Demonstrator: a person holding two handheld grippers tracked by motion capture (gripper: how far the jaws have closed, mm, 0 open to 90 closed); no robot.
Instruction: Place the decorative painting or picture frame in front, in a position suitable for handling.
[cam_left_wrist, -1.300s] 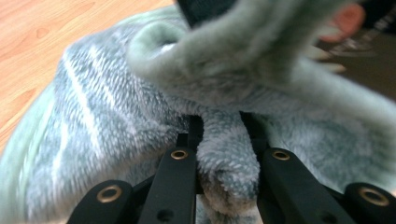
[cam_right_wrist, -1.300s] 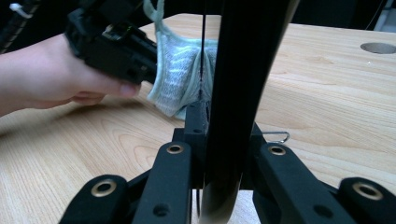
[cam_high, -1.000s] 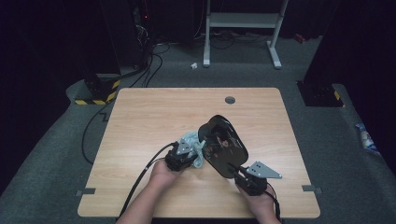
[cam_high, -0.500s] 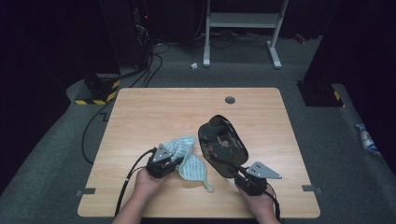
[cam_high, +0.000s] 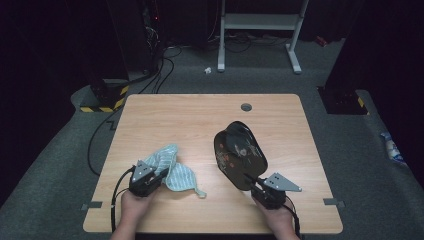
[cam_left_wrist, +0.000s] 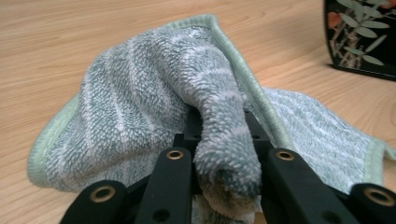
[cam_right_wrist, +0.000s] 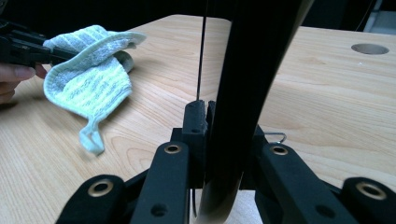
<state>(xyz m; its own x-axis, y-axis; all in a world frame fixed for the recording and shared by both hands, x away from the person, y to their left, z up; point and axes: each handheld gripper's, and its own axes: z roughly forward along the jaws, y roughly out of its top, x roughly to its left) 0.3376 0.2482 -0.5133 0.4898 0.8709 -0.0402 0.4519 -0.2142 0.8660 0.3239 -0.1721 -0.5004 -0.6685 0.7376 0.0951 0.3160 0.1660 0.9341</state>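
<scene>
Change: the cloth (cam_high: 172, 167), pressed against the inner face of the black dish (cam_high: 240, 155) a second ago, has been drawn away to the left and is now well apart from it.
Meaning: the wiping stroke is judged finished or paused; a return pass or setting the cloth down would be next.
Cloth: held low over the left part of the tabletop (cam_high: 165, 120), one corner trailing onto the wood.
Dish: kept tilted on edge at centre-right, decorated face turned toward the cloth.
Left gripper (cam_high: 150, 180): fingers clamped on a bunched fold of the cloth, hand low near the front edge.
Right gripper (cam_high: 260, 187): fingers closed on the dish rim, hand unmoved, pointing forward and up.
</scene>
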